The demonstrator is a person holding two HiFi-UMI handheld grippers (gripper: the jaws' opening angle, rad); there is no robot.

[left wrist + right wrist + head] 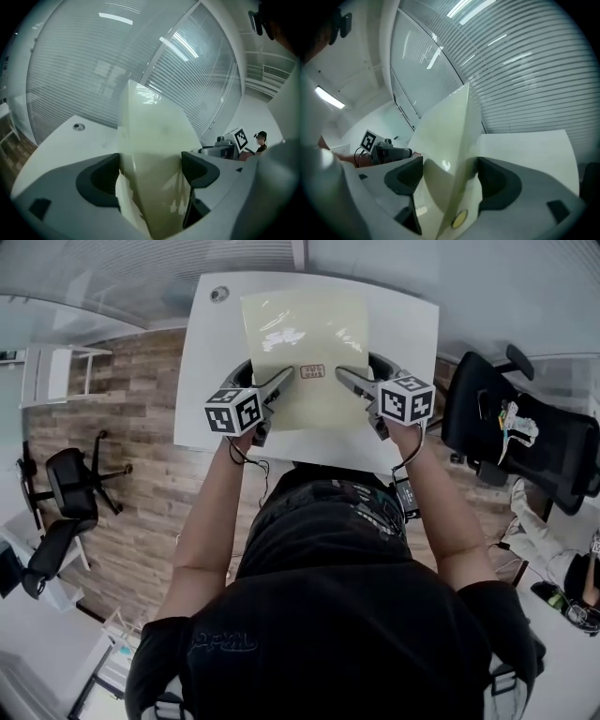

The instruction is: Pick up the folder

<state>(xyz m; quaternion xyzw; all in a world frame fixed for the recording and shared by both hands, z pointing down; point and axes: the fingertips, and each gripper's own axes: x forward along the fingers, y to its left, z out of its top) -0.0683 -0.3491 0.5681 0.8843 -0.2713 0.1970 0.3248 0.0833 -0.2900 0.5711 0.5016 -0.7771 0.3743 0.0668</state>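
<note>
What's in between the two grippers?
The pale yellow folder, seen in the head view; the left gripper and right gripper each pinch a side of it.

The head view looks steeply down on the bench (405, 334); the close gripper views face two and ten o'clock, sharing the folder (305, 352).

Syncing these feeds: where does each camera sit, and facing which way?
Head view: on the person's head, looking steeply down at the folder above the table; arms, left claw, right claw show.
Left gripper view: on the left claw, facing along its jaws, shut on the folder.
Right gripper view: same, on the right claw.
All three share the folder.
</note>
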